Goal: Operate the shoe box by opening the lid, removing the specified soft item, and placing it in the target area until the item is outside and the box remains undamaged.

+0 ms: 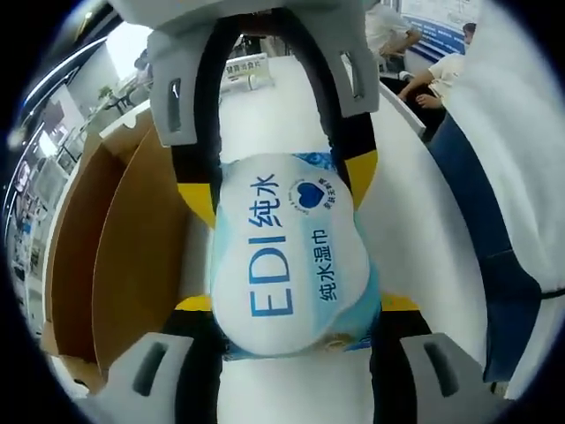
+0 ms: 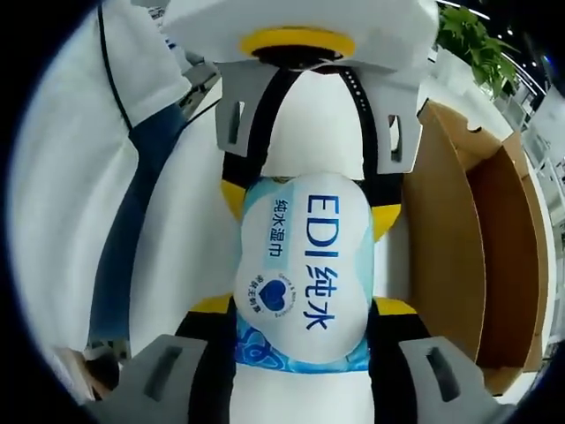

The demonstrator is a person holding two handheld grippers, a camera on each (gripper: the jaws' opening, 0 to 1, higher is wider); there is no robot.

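Bulging between both sets of jaws, the wet-wipe pack looks soft, light and slick-skinned, so pinching its two ends as they do suits it better than squeezing the middle. The left gripper and right gripper each clamp one end, facing each other. The pack hangs over the white desk, just beside the open shoe box, its long axis running gripper to gripper.
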